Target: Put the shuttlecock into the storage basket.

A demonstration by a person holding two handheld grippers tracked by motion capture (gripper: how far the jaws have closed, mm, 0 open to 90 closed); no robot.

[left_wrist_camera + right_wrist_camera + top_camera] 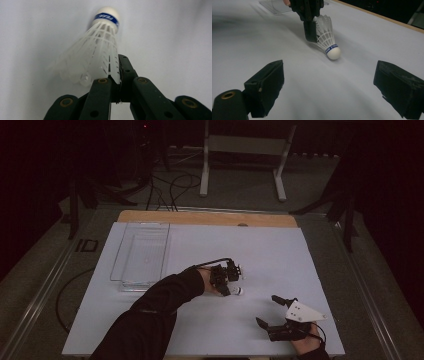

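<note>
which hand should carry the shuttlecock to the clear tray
Left. The left gripper is already shut on the shuttlecock skirt's edge and sits nearer the clear tray. The right gripper is open, empty and farther away.

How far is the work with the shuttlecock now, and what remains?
Done: the left claw has shut on the skirt rim of the shuttlecock. In hand: its white cork end sits low at the white table, lift not clear. Left, probably: carrying it to the clear tray, which looks empty. The right claw waits open, holding nothing.
</note>
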